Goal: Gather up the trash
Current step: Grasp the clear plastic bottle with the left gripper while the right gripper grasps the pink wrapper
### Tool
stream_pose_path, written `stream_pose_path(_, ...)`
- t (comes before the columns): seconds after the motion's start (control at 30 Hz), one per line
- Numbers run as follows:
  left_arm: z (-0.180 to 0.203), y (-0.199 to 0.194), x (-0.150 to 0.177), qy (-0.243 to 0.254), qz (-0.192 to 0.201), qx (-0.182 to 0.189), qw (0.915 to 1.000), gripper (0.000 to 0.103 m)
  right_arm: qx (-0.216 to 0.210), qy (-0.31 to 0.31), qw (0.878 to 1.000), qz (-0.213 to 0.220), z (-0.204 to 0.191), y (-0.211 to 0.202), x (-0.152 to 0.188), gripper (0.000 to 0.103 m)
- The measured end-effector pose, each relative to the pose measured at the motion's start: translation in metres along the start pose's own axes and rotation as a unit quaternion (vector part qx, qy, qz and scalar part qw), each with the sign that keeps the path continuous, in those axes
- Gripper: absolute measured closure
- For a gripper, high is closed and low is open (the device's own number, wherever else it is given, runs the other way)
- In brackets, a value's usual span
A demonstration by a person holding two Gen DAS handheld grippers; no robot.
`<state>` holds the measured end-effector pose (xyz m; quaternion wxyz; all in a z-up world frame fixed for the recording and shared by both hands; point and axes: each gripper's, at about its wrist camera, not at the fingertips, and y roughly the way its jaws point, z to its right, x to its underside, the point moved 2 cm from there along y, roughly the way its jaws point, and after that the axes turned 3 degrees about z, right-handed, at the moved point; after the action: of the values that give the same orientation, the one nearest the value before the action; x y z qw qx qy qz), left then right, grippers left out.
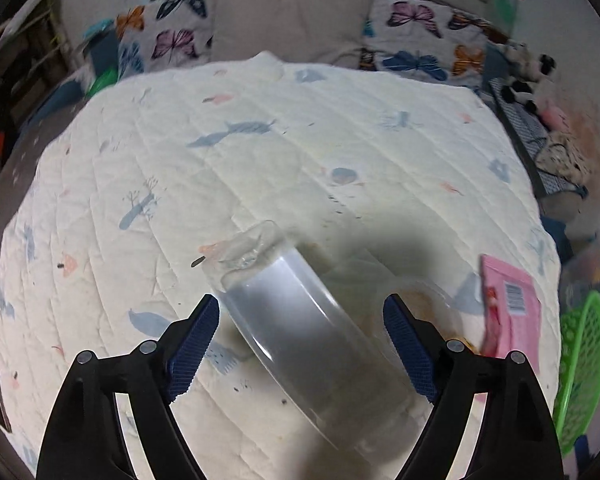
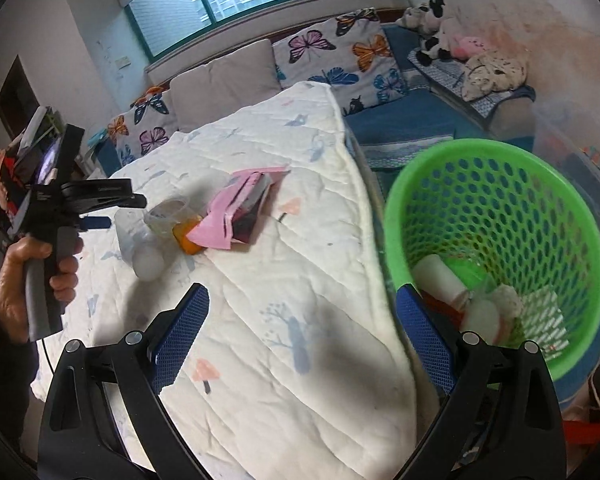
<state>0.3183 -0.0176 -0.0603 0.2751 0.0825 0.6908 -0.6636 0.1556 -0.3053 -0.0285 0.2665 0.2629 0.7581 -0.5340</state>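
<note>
Your left gripper (image 1: 300, 320) stands with its jaws wide apart over a clear plastic cup (image 1: 296, 320) that lies on its side on the white quilt (image 1: 260, 140), and the blue pads do not touch it. Just to the right of the cup lies a pink wrapper (image 1: 508, 312) with a barcode on it, but its printing is too blurred to read. Your right gripper (image 2: 304, 336) is also released and holds nothing, and the green basket (image 2: 496, 216), beside the bed edge, already has some white trash inside.
</note>
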Motion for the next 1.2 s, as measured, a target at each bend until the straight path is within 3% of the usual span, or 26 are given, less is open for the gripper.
stream_pose_path(0.37, -0.013, 0.032, -0.001, -0.036, -0.03, 0.007, 0.9989, 0.027, -0.005, -0.011, 1.0, -0.02, -0.019, 0.037, -0.011, 0.009)
stream_pose_path(0.73, -0.01, 0.008, 0.008, 0.026, -0.015, 0.057, 0.9979, 0.037, -0.018, 0.001, 1.0, -0.022, -0.039, 0.07, -0.033, 0.01)
stream_pose_path(1.07, -0.012, 0.015, 0.018, 0.054, -0.042, 0.091, 0.9935, 0.037, -0.019, 0.033, 0.999, -0.036, -0.052, 0.128, -0.056, 0.016)
stream_pose_path(1.2, -0.008, 0.016, 0.019, 0.061, -0.044, 0.085, 0.9935, 0.034, -0.014, 0.029, 0.998, -0.055, -0.057, 0.147, -0.056, 0.029)
